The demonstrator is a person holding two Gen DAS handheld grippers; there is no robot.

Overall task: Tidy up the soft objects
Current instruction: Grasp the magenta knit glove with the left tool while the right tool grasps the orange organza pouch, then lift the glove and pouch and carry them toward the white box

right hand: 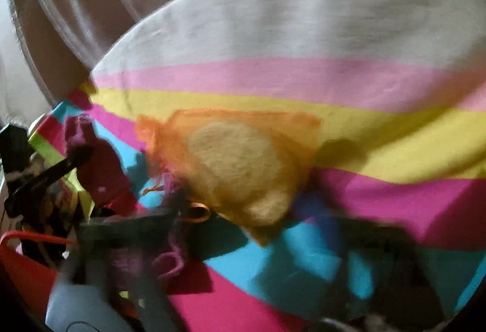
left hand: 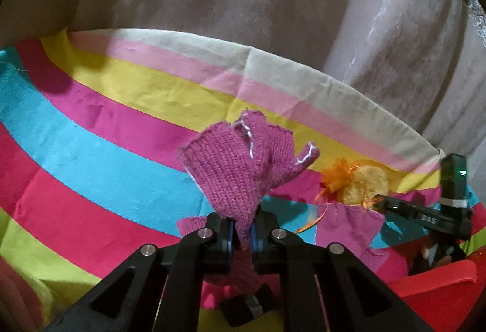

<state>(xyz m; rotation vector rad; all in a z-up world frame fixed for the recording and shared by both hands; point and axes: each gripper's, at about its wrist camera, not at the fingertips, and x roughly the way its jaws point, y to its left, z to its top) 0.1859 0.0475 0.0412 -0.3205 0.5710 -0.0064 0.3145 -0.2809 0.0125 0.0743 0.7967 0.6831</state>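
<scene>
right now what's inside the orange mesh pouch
A yellow fuzzy pad shows through the orange mesh pouch. The cloth under it is covered, and anything behind the pad is hidden.

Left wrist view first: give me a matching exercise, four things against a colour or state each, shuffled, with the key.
Things:
1. knitted magenta glove
2. fluffy yellow pad in an orange mesh pouch
3. red plastic bin
4. left tongs

States:
A. lies on the striped cloth, nothing pinching it
B. shut on fabric
C. hard-walled, at the lower right edge of the left wrist view
D. lifted, pinched at its lower end, fingers sticking up

Pairs: 1-D, 2-A, 3-C, 4-B
</scene>
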